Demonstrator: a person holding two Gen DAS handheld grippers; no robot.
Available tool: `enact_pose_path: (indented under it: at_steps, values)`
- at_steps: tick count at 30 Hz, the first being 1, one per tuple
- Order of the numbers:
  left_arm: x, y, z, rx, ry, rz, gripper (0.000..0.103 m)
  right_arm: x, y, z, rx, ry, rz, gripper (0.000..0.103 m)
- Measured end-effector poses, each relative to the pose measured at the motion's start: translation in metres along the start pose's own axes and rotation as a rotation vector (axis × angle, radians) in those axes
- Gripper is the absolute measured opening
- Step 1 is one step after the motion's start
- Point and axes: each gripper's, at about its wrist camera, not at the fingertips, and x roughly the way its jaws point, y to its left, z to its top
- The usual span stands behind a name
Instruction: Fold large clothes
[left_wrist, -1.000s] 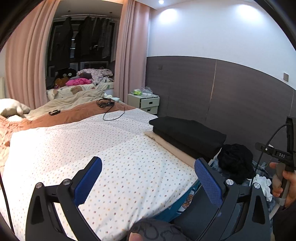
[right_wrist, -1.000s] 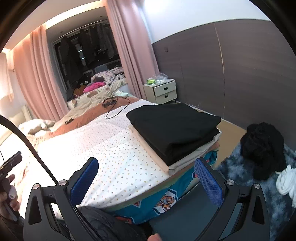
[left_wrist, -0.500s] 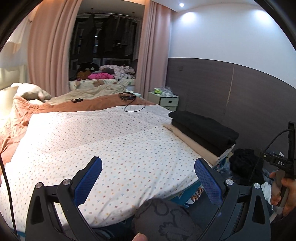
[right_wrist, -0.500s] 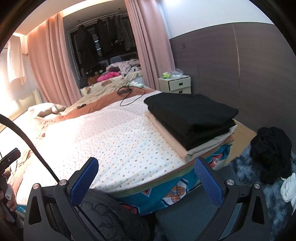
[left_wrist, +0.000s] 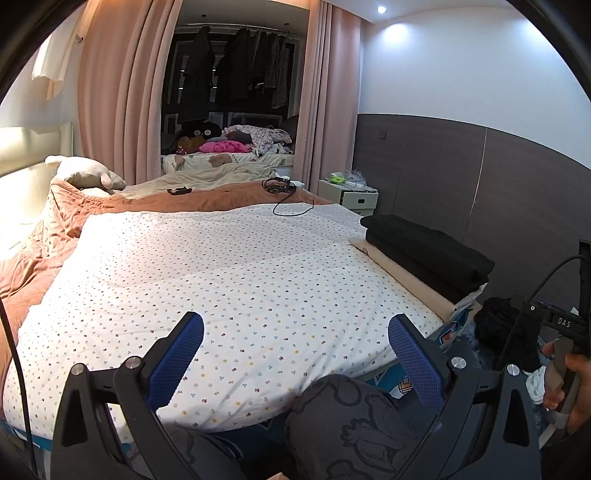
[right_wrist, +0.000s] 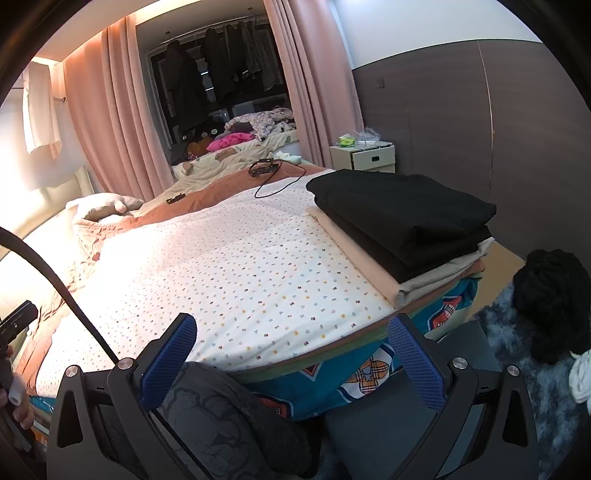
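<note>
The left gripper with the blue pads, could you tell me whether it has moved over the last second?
Yes. The left gripper has swung left: the stack of folded black clothes and the white nightstand now sit further right in its view.

Pink curtains frame a dark window — white nightstand against grey-panelled wall (ceiling spotlight on).

Left gripper: black frame, blue textured pads, silver screws.
Right gripper: same; black cable.

Warm indoor light, ceiling spotlight glare, overexposed left side, fisheye edge warp, dark vignette corners.
</note>
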Motion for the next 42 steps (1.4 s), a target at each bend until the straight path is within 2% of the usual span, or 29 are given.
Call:
enact_pose_path:
  at_steps: [42]
  values:
    - [-0.009,0.013,-0.001,-0.025,-0.017,0.017,0.102,0.002,0.005,-0.004,-0.001,-0.007,-0.007,0.103]
